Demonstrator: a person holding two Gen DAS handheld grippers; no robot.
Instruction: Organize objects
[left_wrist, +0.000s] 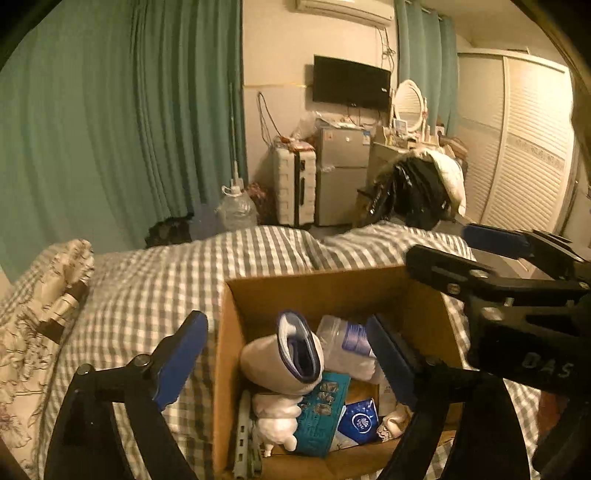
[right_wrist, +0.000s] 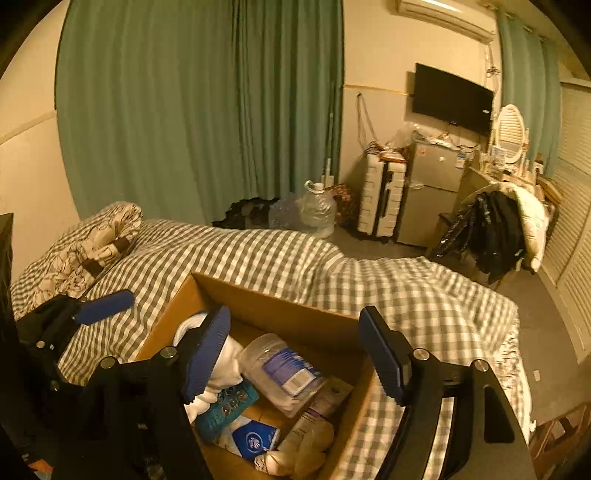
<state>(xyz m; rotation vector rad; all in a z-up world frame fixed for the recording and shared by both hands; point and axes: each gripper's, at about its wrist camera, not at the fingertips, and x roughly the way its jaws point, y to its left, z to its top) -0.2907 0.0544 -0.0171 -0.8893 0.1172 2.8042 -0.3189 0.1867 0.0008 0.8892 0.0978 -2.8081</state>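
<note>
An open cardboard box (left_wrist: 332, 286) (right_wrist: 280, 306) sits on the checked bed. Inside lie a rolled white sock with a navy cuff (left_wrist: 284, 369), a clear plastic pack with a blue label (left_wrist: 343, 339) (right_wrist: 284, 365), a teal packet (left_wrist: 325, 410) (right_wrist: 225, 406), a blue-and-white pouch (right_wrist: 251, 439) and a cream soft item (right_wrist: 306, 454). My left gripper (left_wrist: 288, 350) hangs open over the box's left half, the sock roll below its gap and untouched by the pads. My right gripper (right_wrist: 295, 354) is open above the clear pack, holding nothing.
The box rests on a grey-checked duvet (right_wrist: 369, 280), with a floral pillow (right_wrist: 85, 240) at the left. Beyond the bed are green curtains, a water jug (right_wrist: 317, 210), a white suitcase (right_wrist: 380, 195), a small fridge, a clothes-laden chair (right_wrist: 495, 229) and a louvred wardrobe.
</note>
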